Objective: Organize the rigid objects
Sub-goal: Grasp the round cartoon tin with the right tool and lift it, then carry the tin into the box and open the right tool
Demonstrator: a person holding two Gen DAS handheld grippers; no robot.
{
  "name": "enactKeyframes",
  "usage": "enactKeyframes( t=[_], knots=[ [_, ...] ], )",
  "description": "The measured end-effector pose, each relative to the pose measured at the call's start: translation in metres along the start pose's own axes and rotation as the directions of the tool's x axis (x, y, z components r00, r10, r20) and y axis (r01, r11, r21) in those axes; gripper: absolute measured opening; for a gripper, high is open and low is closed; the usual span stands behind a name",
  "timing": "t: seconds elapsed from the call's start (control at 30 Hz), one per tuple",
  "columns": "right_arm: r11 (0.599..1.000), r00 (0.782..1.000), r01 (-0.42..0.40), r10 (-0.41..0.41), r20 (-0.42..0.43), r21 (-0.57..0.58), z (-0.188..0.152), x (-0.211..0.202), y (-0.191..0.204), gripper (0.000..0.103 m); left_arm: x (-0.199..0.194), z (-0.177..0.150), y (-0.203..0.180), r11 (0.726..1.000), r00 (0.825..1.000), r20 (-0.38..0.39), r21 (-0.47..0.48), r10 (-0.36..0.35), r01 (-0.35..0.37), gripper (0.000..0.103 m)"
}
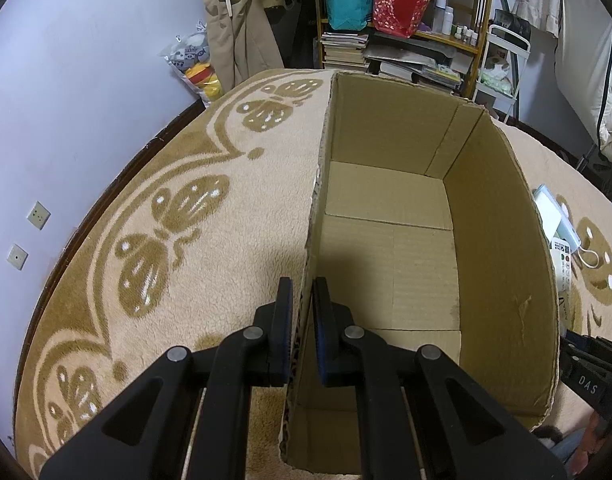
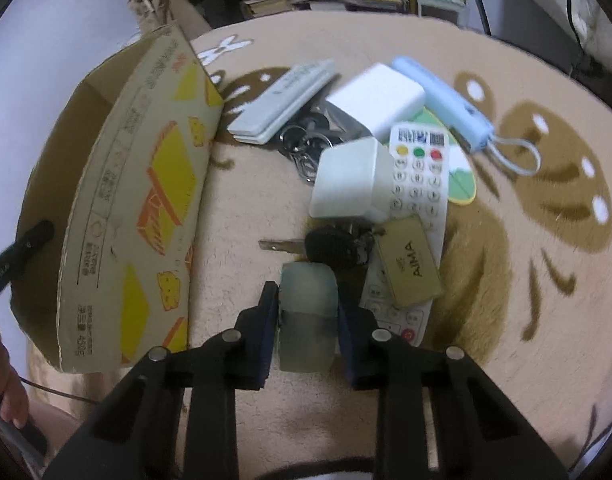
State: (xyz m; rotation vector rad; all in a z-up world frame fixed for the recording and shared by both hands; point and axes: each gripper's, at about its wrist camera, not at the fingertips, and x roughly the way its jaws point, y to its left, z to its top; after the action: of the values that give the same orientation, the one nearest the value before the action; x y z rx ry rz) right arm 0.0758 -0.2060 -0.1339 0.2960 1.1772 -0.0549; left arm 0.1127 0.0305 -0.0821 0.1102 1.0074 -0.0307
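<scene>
My left gripper (image 1: 303, 285) is shut on the near left wall of an open cardboard box (image 1: 312, 216), one pad inside and one outside. Nothing lies on the box's floor. In the right wrist view the same box (image 2: 145, 184) shows yellow and orange print. My right gripper (image 2: 306, 288) points down at the rug, and both pads touch a pale translucent block (image 2: 308, 320). Just beyond it lie a black-headed key (image 2: 334, 246) with a brass tag (image 2: 410, 266), a white remote (image 2: 418, 176) and a white box (image 2: 346, 180).
Further back lie a white charger block (image 2: 378, 96), a pale blue device with a cord (image 2: 442, 100), a grey flat case (image 2: 281, 100) and key rings (image 2: 301, 144). A patterned beige rug (image 1: 225, 184) covers the surface. Shelves (image 1: 406, 32) stand behind.
</scene>
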Motion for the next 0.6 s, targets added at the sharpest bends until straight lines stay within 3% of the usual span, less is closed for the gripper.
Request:
enactKeyframes(
  t=[0.23, 0.37, 0.6],
  knots=[
    [0.999, 0.998, 0.032, -0.030, 0.047, -0.034, 0.005, -0.011, 0.006, 0.029, -0.003, 0.000, -0.004, 1.000, 1.000, 0.011, 0.018, 0.008, -0.008, 0.009],
    [1.000, 0.996, 0.012, -0.010, 0.091, -0.015, 0.012, -0.027, 0.007, 0.029, -0.003, 0.000, -0.004, 1.000, 1.000, 0.015, 0.028, 0.014, -0.014, 0.009],
    [0.996, 0.978, -0.019, 0.036, 0.204, -0.085, 0.032, -0.066, 0.030, 0.029, -0.002, -0.002, -0.005, 0.999, 1.000, 0.018, 0.034, 0.018, -0.019, 0.009]
  ],
)
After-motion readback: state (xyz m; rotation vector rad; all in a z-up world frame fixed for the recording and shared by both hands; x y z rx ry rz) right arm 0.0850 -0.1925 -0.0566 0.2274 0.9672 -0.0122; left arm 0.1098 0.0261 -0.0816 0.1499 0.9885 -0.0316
